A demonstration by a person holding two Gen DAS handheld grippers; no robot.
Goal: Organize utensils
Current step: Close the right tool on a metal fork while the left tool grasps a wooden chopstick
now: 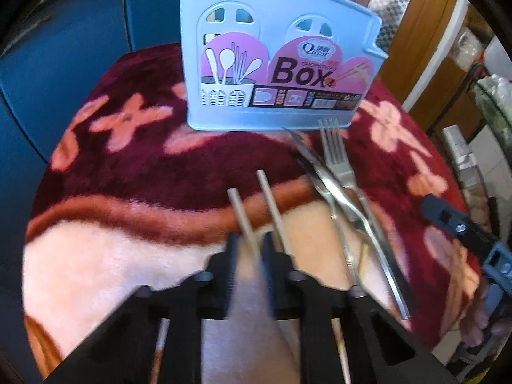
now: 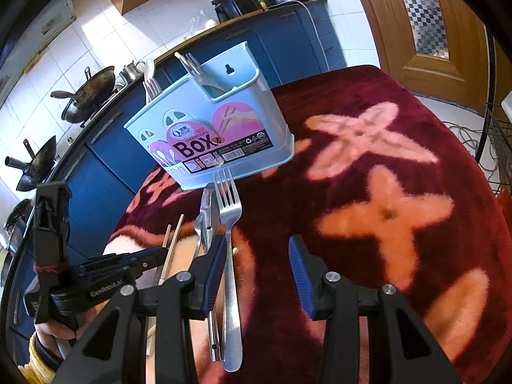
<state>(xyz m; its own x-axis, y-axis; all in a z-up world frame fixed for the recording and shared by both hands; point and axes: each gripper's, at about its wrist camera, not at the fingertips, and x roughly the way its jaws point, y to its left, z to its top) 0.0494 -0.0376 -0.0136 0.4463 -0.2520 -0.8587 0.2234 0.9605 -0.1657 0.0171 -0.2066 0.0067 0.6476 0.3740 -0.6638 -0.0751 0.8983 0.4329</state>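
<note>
Left gripper point(image 1: 248, 249), jaws pinching a pair of chopsticks point(image 1: 252, 211) near their mid-length; the thin tips project forward toward the far side, slightly splayed. Right gripper point(image 2: 256, 275), jaws spread and holding nothing, poised just above the fork point(image 2: 228, 256), whose handle passes beside the left jaw.

The fork and a knife point(image 2: 208, 224) lie side by side on the counter point(image 2: 400, 224), which is covered by a plush maroon cloth with pink flower shapes; their far ends all but touch the base of the utensil box point(image 2: 224, 128). This pale blue plastic holder stands upright at the far edge and already contains a fork, a white spoon and other metal pieces in its compartments.

Handling, as judged: the chopsticks are light, stiff and smooth, so two held together may scissor or slide; a firm pinch near the middle suits them. The fork and knife are rigid polished metal, heavier and slippery, and sink a little into the soft pile; the narrow handle neck offers the best hold. The box appears light and could tip or shift if struck by an entering utensil.

Legible writing: the box label reads "Qinar", "CHOPSTICKS" and large "BOX", with pictured spoons and chopsticks. The left gripper's body, in the right wrist view, bears small lettering too blurred to read.
</note>
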